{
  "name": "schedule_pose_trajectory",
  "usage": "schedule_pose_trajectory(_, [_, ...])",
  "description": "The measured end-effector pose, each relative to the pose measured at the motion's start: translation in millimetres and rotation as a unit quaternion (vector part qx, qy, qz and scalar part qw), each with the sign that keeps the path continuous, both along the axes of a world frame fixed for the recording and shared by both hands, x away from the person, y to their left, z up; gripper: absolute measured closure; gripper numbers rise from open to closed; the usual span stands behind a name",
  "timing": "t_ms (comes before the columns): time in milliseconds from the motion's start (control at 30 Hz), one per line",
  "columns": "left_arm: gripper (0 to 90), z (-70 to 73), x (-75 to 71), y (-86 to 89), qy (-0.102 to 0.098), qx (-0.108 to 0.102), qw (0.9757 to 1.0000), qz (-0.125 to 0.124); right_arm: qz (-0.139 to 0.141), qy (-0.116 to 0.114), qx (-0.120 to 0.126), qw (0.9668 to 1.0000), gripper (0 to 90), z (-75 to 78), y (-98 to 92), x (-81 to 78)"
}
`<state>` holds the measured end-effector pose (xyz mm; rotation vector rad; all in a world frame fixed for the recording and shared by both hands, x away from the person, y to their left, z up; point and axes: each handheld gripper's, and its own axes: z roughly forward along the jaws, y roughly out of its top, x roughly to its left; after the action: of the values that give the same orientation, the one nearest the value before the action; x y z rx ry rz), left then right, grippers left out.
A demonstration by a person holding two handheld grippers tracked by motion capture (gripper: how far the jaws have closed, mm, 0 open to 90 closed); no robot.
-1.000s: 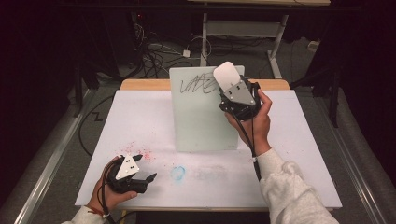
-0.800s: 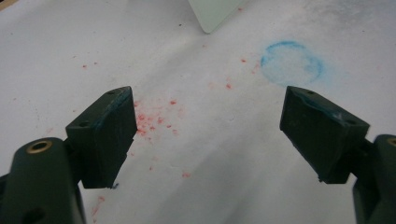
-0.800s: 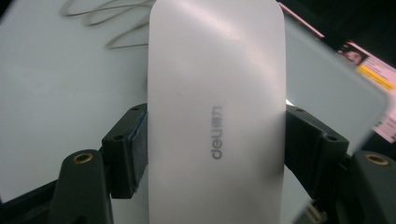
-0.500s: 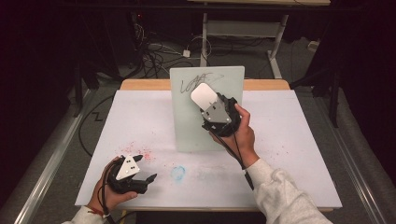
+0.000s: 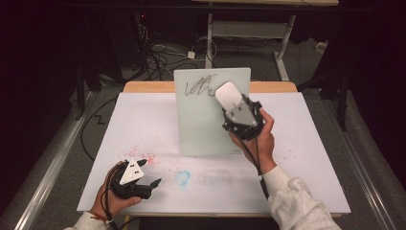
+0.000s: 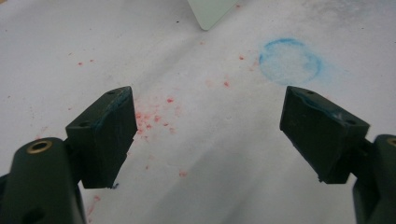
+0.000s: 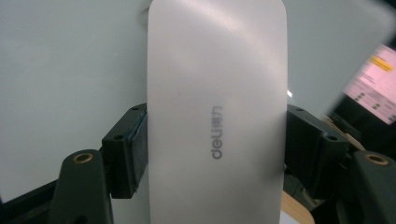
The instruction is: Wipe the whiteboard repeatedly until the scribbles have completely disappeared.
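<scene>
The right gripper (image 5: 233, 103) clamps the eraser (image 7: 217, 112) between its fingers, against the whiteboard (image 5: 201, 124); sweep it flat across the scribble (image 5: 200, 86). The left gripper (image 5: 152, 184) rests open.

Right gripper (image 5: 238, 111) raised, fingers clamped; left gripper (image 5: 152, 184) low, fingers apart

Both grippers are chunky black things with a grey three-cornered plate on top, dotted with small dark screws. The left gripper (image 5: 154, 182) has blocky pads (image 6: 106, 133) with bluish smudges and brass-ringed holes just behind them. The right gripper (image 5: 231, 98) trails a black cable along a light grey sleeve (image 5: 297, 203). There's a red band at the left wrist.
</scene>
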<state>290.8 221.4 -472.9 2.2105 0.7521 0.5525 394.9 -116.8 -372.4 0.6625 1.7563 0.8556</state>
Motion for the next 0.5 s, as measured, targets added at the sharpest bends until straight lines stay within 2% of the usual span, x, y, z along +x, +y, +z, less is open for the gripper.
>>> schedule_pose_trajectory(100, [18.2,0.1,-0.2,0.4,0.0,0.0,1.0,0.0,0.021,0.013,-0.03,0.9992,30.7,-22.8,10.6,-10.3])
schedule_pose_trajectory(200, [18.2,0.2,-0.5,0.9,0.0,0.001,1.0,0.001,0.026,0.016,-0.045,0.9985,30.8,-30.6,11.0,-13.8])
schedule_pose_trajectory(267, [18.2,0.3,-0.8,1.0,0.0,0.001,1.0,0.0,0.026,0.024,-0.028,0.999,30.7,-22.2,4.4,-10.4])
schedule_pose_trajectory(333, [18.2,0.4,-0.7,1.1,0.0,-0.001,1.0,0.0,0.018,0.019,-0.024,0.9994,30.7,-18.3,2.0,-8.8])
schedule_pose_trajectory(433, [18.2,0.2,-0.2,0.9,0.0,0.0,1.0,0.0,0.003,0.012,0.003,0.9999,30.7,-1.8,-6.2,-1.2])
schedule_pose_trajectory(500, [18.2,0.0,-0.4,0.4,0.0,-0.001,1.0,0.0,-0.008,0.005,0.012,0.9999,30.7,10.9,-7.5,3.8])
